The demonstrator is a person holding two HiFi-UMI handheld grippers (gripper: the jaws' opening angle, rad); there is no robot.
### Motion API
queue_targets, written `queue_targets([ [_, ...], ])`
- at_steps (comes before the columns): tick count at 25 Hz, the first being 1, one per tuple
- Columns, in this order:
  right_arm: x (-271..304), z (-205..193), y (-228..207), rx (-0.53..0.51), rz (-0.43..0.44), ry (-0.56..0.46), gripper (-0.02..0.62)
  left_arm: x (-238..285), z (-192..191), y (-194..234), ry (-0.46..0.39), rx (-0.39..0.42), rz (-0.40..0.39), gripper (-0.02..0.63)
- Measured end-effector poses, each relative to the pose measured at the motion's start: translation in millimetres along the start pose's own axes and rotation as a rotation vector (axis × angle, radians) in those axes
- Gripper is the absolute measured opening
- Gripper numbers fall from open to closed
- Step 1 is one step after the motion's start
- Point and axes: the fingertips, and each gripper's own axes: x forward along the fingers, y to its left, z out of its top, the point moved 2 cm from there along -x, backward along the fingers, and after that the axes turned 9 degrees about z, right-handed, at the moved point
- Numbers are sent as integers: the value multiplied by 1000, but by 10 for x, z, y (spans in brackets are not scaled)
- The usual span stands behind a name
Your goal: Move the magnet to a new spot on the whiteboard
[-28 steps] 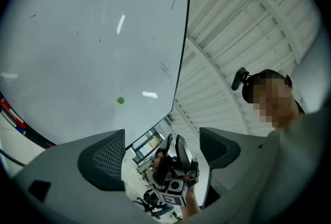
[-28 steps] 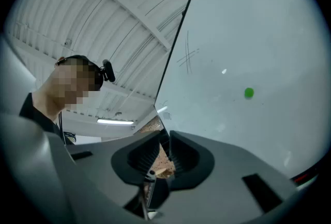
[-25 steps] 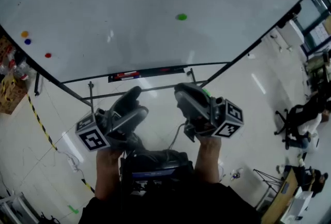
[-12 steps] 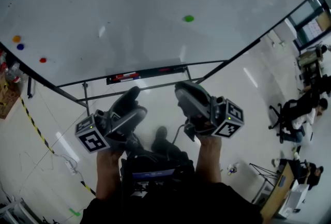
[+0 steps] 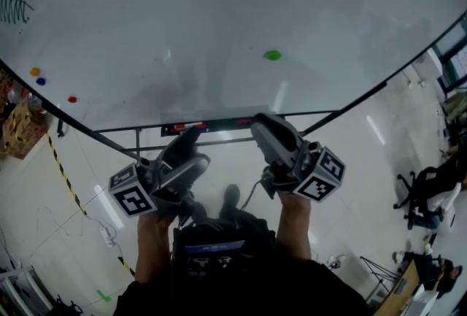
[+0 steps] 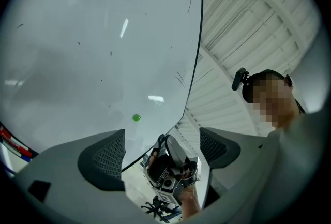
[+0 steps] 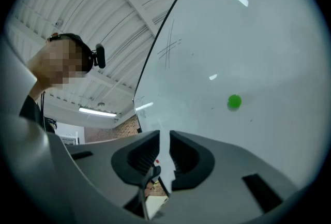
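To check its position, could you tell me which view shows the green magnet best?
Right gripper view: the green magnet is largest and clear. Head view shows it small; left gripper view, a tiny dot.

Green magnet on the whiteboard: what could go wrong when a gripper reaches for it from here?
1. The right gripper has only a narrow slit between its jaws; unless opened, it may push the green magnet along the whiteboard instead of gripping it.
2. The magnet looks small, so the pads may slip off it.
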Motion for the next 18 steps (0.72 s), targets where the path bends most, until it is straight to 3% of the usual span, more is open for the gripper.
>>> queue_targets([
  [8,-189,406,-618,-58,-40,-10,80,639,33,140,5,29,39,442],
  [14,-237,483,-983,-43,-24,-1,80,901,21,304,-1,48,107,442],
  [18,-211,476,-1128,-97,-65,20,92,914,20,391,-10,47,134,442],
])
